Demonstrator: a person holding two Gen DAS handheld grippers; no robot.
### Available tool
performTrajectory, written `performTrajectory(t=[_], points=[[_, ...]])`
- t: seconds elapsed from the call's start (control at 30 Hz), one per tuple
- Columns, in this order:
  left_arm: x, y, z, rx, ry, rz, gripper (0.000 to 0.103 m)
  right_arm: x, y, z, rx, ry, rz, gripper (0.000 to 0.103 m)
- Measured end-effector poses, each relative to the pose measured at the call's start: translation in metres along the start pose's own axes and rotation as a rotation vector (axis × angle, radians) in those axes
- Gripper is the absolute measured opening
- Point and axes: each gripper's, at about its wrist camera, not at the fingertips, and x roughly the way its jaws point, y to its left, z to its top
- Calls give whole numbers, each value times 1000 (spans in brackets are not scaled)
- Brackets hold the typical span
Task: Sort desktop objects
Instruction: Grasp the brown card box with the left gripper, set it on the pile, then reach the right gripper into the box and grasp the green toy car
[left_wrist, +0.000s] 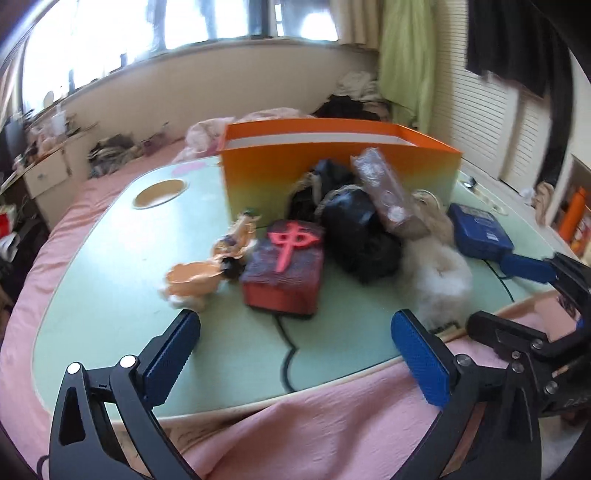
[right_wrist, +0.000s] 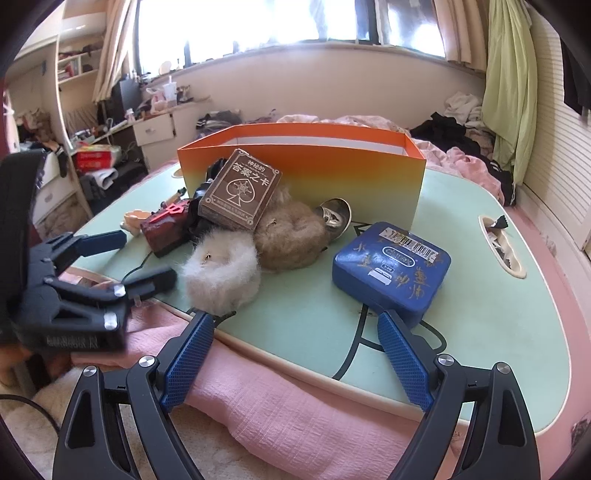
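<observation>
An orange box (left_wrist: 332, 173) (right_wrist: 303, 162) stands open on a pale green lap table (left_wrist: 110, 295) (right_wrist: 498, 295). In front of it lie a red block with a red character (left_wrist: 284, 269) (right_wrist: 166, 225), a small peach figurine (left_wrist: 192, 280), black bags (left_wrist: 354, 229), a brown card box (left_wrist: 384, 192) (right_wrist: 240, 188), a white fur ball (left_wrist: 439, 280) (right_wrist: 221, 273), a brown fur ball (right_wrist: 291, 236) and a blue tin (left_wrist: 480, 229) (right_wrist: 391, 269). My left gripper (left_wrist: 295, 343) is open and empty near the table's front edge. My right gripper (right_wrist: 295, 350) is open and empty, just before the blue tin.
The table sits on a pink bedspread (left_wrist: 314, 424) (right_wrist: 295, 406). A round cup recess (left_wrist: 159, 192) is at the table's far left and a slot (right_wrist: 502, 240) at its right. A black cable (left_wrist: 284, 354) runs from the red block. Clothes pile behind the box.
</observation>
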Motion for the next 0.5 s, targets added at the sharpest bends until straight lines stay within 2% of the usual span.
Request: performTrajectory(t=[0.2, 0.37, 0.5], points=[[1, 4, 4, 3, 0, -11, 103, -3, -3, 1, 11, -13, 13, 90], [1, 4, 7, 5, 0, -14, 103, -35, 3, 9, -34, -144, 11, 90], [-6, 1, 7, 9, -3, -16, 103, -58, 5, 58, -12, -216, 77, 90]])
